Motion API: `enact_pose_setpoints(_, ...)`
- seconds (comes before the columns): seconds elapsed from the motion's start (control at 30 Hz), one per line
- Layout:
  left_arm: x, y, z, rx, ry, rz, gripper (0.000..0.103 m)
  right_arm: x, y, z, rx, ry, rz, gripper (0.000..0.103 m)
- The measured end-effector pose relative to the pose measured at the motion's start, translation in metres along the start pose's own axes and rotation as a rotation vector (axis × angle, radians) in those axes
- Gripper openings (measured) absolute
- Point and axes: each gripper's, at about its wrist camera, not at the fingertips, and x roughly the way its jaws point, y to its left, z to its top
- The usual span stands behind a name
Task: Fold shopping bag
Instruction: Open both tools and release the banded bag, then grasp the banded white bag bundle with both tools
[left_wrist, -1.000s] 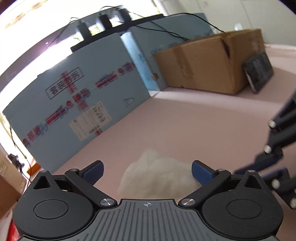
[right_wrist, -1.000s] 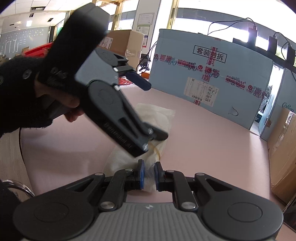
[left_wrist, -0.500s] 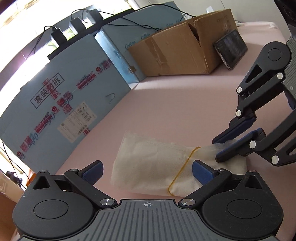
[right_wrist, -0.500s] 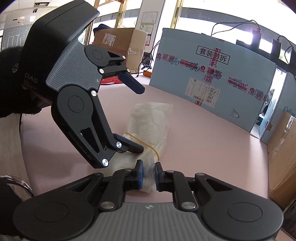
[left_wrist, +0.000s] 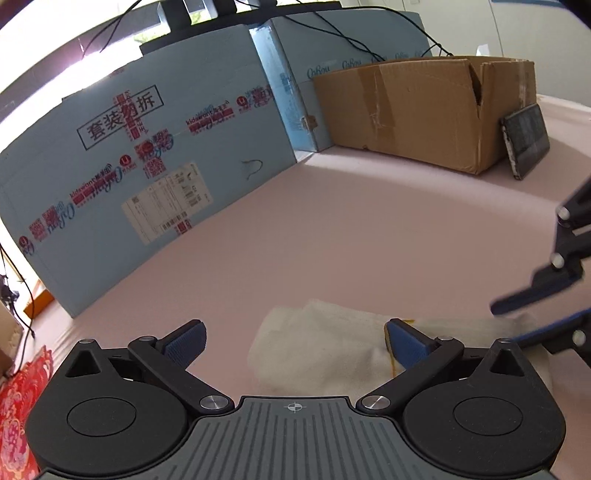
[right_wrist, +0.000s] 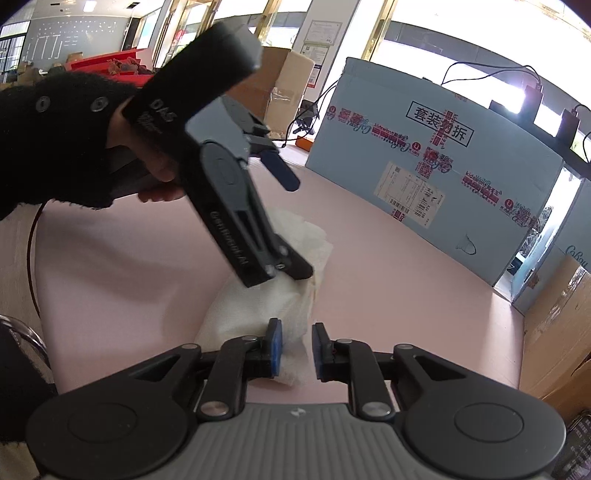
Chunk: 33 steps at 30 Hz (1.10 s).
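The pink table (left_wrist: 369, 229) fills both views, walled at the back by a large pale-blue printed board (left_wrist: 147, 155) and a brown cardboard box (left_wrist: 424, 110) with a dark tablet (left_wrist: 526, 138) leaning against its end. On the table lies the shopping bag (right_wrist: 258, 310), a white folded bundle, long and narrow, with a thin yellow band just visible across it in the left wrist view.

The left gripper (right_wrist: 291, 225) slants down steeply over the bag, held by a hand in a black fuzzy sleeve (right_wrist: 55, 140); its fingers stand wide apart, one blue pad (right_wrist: 280, 171) raised in the air, the lower finger tip touching the bag's middle. The right gripper (right_wrist: 295, 349) sits low at the bag's near end, fingers parted a little, the left pad against the fabric; nothing is pinched.

Only the right wrist view shows the hand and red crates behind; only the left shows the box and tablet.
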Motion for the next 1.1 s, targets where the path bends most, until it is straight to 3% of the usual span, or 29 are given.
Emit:
enact_pose_setpoints(0.07, -0.006, -0.002, -0.003, -0.032, -0.016, -0.007, 0.103, 0.000, -0.008, 0.000, 0.039, -0.004, -0.012, 0.050)
enact_pose_setpoints(0.2, -0.022, -0.004, -0.016, -0.152, -0.070, -0.002, 0.103, -0.010, -0.021, -0.003, 0.165, -0.043, 0.001, 0.058)
enact_pose_setpoints(0.3, -0.030, 0.001, -0.022, -0.258, -0.108, 0.020, 0.103, -0.016, -0.021, -0.005, 0.219, -0.069, 0.039, 0.078)
enact_pose_setpoints(0.4, -0.037, 0.007, -0.025, -0.363, -0.153, 0.054, 0.103, -0.017, -0.012, -0.006, 0.224, -0.072, 0.080, 0.086)
enact_pose_setpoints(0.57, -0.044, 0.018, -0.031, -0.537, -0.230, 0.046, 0.103, -0.001, 0.006, -0.003, 0.189, -0.014, 0.085, 0.087)
enact_pose_setpoints(0.73, -0.034, 0.030, -0.042, -0.728, -0.210, -0.024, 0.103, -0.003, 0.004, -0.010, 0.201, 0.031, 0.005, 0.088)
enact_pose_setpoints(1.1, -0.015, 0.038, -0.060, -0.894, -0.150, -0.087, 0.103, -0.001, -0.034, -0.018, 0.342, 0.072, -0.150, 0.088)
